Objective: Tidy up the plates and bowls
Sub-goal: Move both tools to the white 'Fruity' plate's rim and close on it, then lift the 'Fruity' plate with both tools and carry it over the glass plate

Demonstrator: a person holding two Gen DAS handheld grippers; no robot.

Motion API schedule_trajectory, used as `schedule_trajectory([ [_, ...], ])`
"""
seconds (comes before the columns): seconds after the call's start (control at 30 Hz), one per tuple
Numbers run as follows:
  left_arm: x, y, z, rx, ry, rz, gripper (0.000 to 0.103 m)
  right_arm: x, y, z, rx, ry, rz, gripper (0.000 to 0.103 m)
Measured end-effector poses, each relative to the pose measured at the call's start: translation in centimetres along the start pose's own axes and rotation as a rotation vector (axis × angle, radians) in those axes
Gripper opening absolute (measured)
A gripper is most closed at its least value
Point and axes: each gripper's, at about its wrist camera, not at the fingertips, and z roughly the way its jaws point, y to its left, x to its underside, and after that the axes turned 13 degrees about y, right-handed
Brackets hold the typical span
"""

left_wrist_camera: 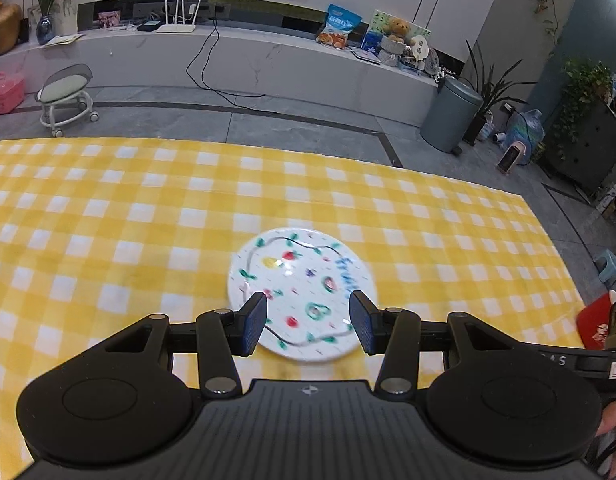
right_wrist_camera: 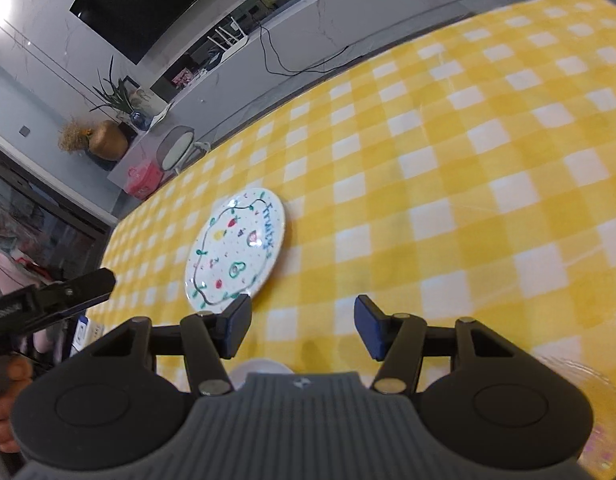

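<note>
A white plate with painted fruit and blue lettering point(left_wrist_camera: 302, 294) lies flat on the yellow checked tablecloth point(left_wrist_camera: 108, 216). My left gripper point(left_wrist_camera: 308, 322) is open and empty, hovering over the plate's near edge. In the right wrist view the same plate point(right_wrist_camera: 236, 250) lies ahead to the left. My right gripper point(right_wrist_camera: 302, 326) is open and empty above bare cloth point(right_wrist_camera: 467, 160). A white rounded dish point(right_wrist_camera: 260, 370) peeks out under it. A clear glass dish point(right_wrist_camera: 587, 392) sits at the lower right. The left gripper's finger point(right_wrist_camera: 88, 284) shows at the left edge.
A red object point(left_wrist_camera: 595, 322) sits at the table's right edge. Beyond the far edge are a grey floor, a small wheeled stool point(left_wrist_camera: 66, 94), a grey bin point(left_wrist_camera: 451, 114) and a long white TV bench point(left_wrist_camera: 228, 52).
</note>
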Motion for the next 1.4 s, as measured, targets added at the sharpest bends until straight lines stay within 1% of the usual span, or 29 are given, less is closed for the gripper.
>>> schedule_trajectory([
  [0.1, -0.8, 1.6, 1.7, 0.023, 0.027, -0.020, 0.054, -0.8, 0.0, 1.8, -0.019, 0.020, 0.032, 0.056],
  [0.13, -1.0, 2.1, 2.3, 0.025, 0.035, -0.025, 0.054, -1.1, 0.1, 2.5, -0.024, 0.028, 0.040, 0.054],
  [0.23, -1.5, 3.3, 4.1, 0.010, 0.052, -0.033, 0.054, -1.8, 0.1, 4.1, -0.031, 0.045, 0.063, 0.053],
  [0.37, -2.0, 5.1, 6.0, 0.023, 0.075, -0.067, 0.054, -3.1, 0.0, 5.5, -0.078, 0.040, 0.109, 0.049],
  [0.4, -2.1, 5.6, 6.4, 0.033, 0.078, -0.085, 0.053, -3.4, 0.1, 5.8, -0.084, 0.037, 0.118, 0.048],
  [0.47, -2.1, 6.6, 7.0, 0.069, 0.080, -0.126, 0.052, -3.9, 0.0, 6.2, -0.092, 0.031, 0.129, 0.041],
  [0.57, -2.1, 7.7, 7.7, 0.122, 0.078, -0.177, 0.050, -4.4, -0.2, 6.8, -0.112, 0.020, 0.146, 0.035],
  [0.63, -2.0, 8.2, 8.1, 0.145, 0.077, -0.199, 0.049, -4.5, -0.3, 7.1, -0.127, 0.014, 0.158, 0.031],
  [0.67, -1.9, 8.4, 8.3, 0.154, 0.075, -0.207, 0.046, -4.6, -0.3, 7.2, -0.132, 0.012, 0.160, 0.029],
  [0.73, -1.8, 8.7, 8.5, 0.166, 0.059, -0.215, 0.044, -4.7, -0.1, 7.5, -0.135, 0.009, 0.161, 0.027],
  [0.8, -1.8, 8.9, 8.5, 0.173, 0.052, -0.222, 0.041, -4.8, 0.0, 7.6, -0.141, 0.006, 0.160, 0.027],
  [0.83, -1.8, 9.0, 8.7, 0.178, 0.050, -0.224, 0.037, -4.8, 0.1, 7.7, -0.145, 0.005, 0.160, 0.026],
  [0.9, -1.8, 9.1, 8.8, 0.181, 0.044, -0.219, 0.035, -5.0, 0.0, 8.0, -0.150, 0.006, 0.161, 0.025],
  [0.93, -1.9, 9.1, 8.9, 0.183, 0.044, -0.216, 0.032, -5.0, 0.1, 8.1, -0.153, 0.009, 0.162, 0.022],
  [1.03, -1.7, 9.2, 9.0, 0.196, 0.036, -0.224, 0.024, -5.0, 0.0, 8.4, -0.164, 0.003, 0.181, 0.020],
  [1.17, -1.5, 9.4, 9.0, 0.209, 0.029, -0.260, 0.023, -5.1, -0.3, 8.5, -0.170, 0.003, 0.201, 0.015],
  [1.3, -1.4, 9.7, 9.1, 0.222, 0.024, -0.299, 0.021, -5.0, -0.6, 8.5, -0.180, -0.001, 0.215, 0.014],
  [1.4, -1.2, 9.8, 9.2, 0.229, 0.014, -0.323, 0.021, -4.9, -1.3, 8.5, -0.211, -0.002, 0.257, 0.014],
])
